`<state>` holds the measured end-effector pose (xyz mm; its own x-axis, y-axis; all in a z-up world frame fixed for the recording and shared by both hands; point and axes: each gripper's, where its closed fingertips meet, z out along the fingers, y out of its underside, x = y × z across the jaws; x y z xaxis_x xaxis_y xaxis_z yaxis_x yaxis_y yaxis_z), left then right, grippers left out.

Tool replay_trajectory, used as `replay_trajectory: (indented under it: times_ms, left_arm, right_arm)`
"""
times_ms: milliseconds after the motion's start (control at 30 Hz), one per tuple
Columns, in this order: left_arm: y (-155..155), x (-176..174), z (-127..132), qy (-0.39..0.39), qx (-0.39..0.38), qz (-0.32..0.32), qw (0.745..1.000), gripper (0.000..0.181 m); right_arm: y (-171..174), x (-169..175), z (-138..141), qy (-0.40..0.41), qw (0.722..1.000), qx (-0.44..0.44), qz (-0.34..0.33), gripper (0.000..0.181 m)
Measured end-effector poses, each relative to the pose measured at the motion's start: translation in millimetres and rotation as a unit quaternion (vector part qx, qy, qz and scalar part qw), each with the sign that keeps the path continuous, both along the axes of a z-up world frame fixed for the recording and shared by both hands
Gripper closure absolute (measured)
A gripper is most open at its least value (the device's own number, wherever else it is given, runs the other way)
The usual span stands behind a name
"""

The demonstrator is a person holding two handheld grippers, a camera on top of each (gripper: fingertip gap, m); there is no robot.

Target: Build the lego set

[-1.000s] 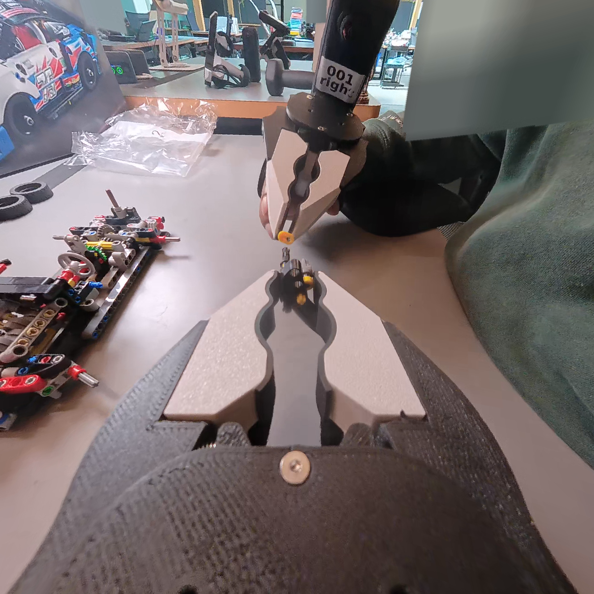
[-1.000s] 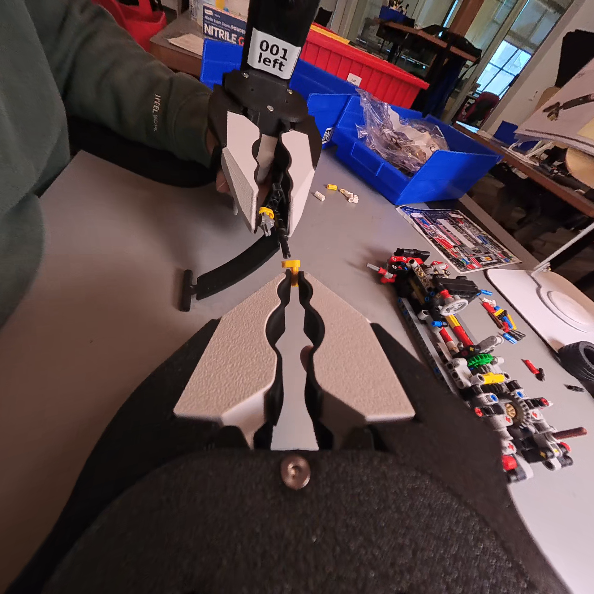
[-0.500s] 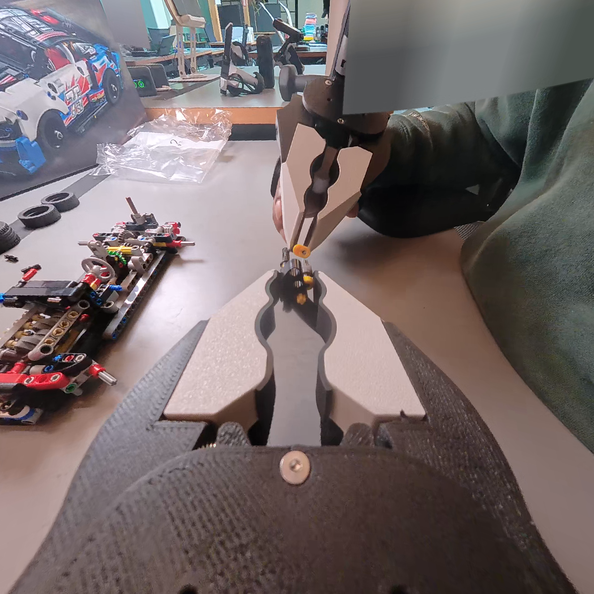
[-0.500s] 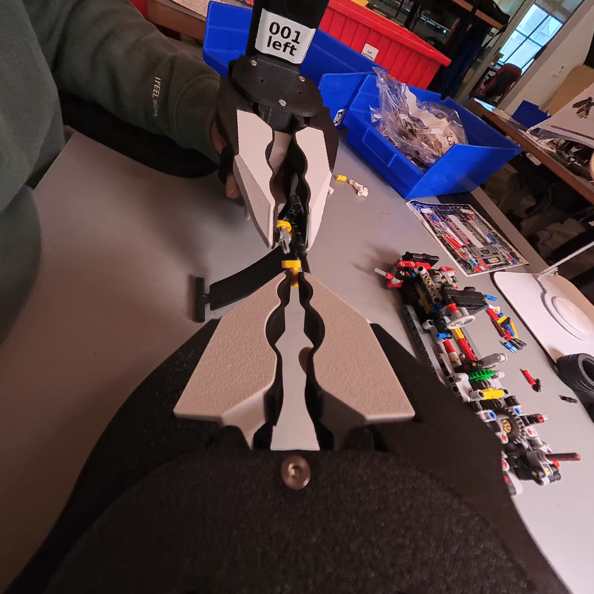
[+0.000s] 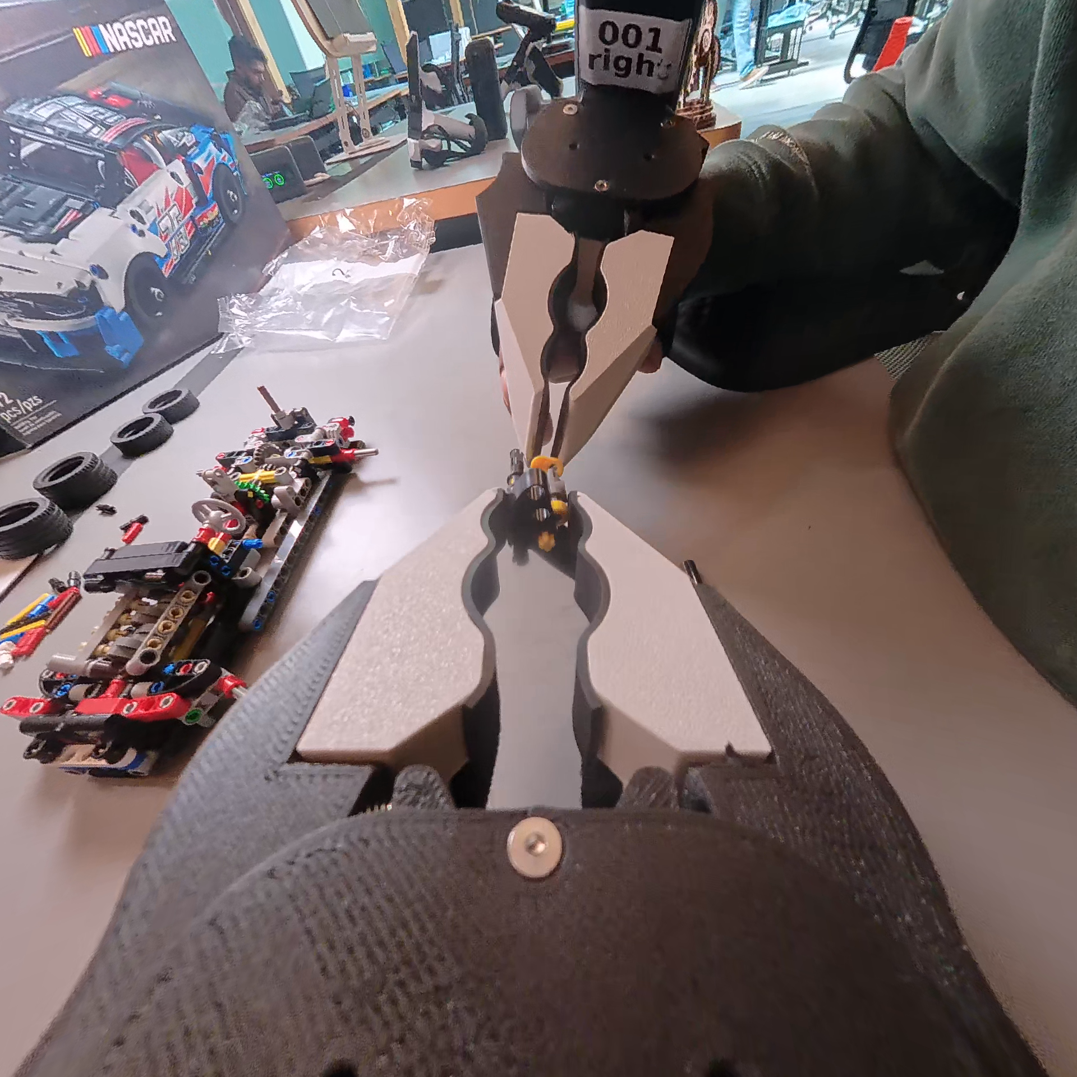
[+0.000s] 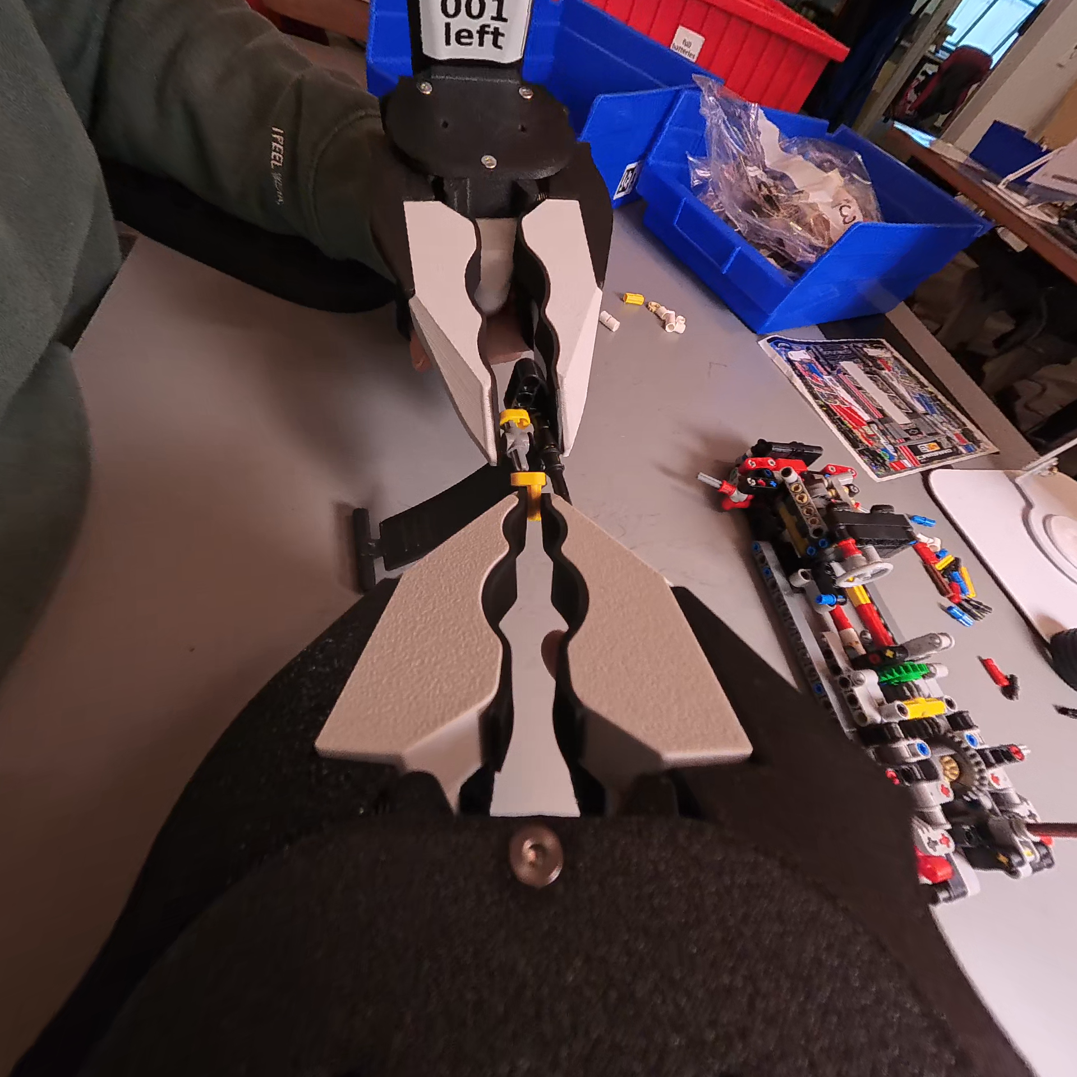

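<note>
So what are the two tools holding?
Left tool pinches a small black piece by its sides. Right tool pinches a yellow piece by its stem.

left claw (image 5: 536,513) clamped | right claw (image 6: 533,504) clamped | tips nearly meeting

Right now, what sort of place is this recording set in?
Probably a shared workshop or lab: blue storage bins on the grey worktable, a red crate behind, and more benches with equipment in the background.
</note>
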<state>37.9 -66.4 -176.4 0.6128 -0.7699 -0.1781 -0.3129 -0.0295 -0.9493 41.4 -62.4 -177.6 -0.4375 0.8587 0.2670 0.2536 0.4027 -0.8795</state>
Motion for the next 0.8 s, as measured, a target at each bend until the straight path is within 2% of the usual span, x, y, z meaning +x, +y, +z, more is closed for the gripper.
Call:
replay_trajectory:
  times_ms: [33,567,800]
  left_arm:
    - [-0.1,-0.1,0.2,0.001,0.002,0.0,1.0,0.163]
    - [-0.2,0.4,-2.1,0.027,0.023,0.001,0.999,0.163]
    - [-2.3,2.4,-3.7,0.028,0.015,-0.01,0.999,0.163]
  right_arm:
    - [-0.1,-0.2,0.0,-0.002,1.0,-0.001,-0.001,0.18]
    - [-0.6,-0.3,-2.0,-0.021,1.0,-0.004,-0.008,0.181]
    - [-2.8,2.0,-3.9,-0.07,0.998,-0.003,-0.006,0.181]
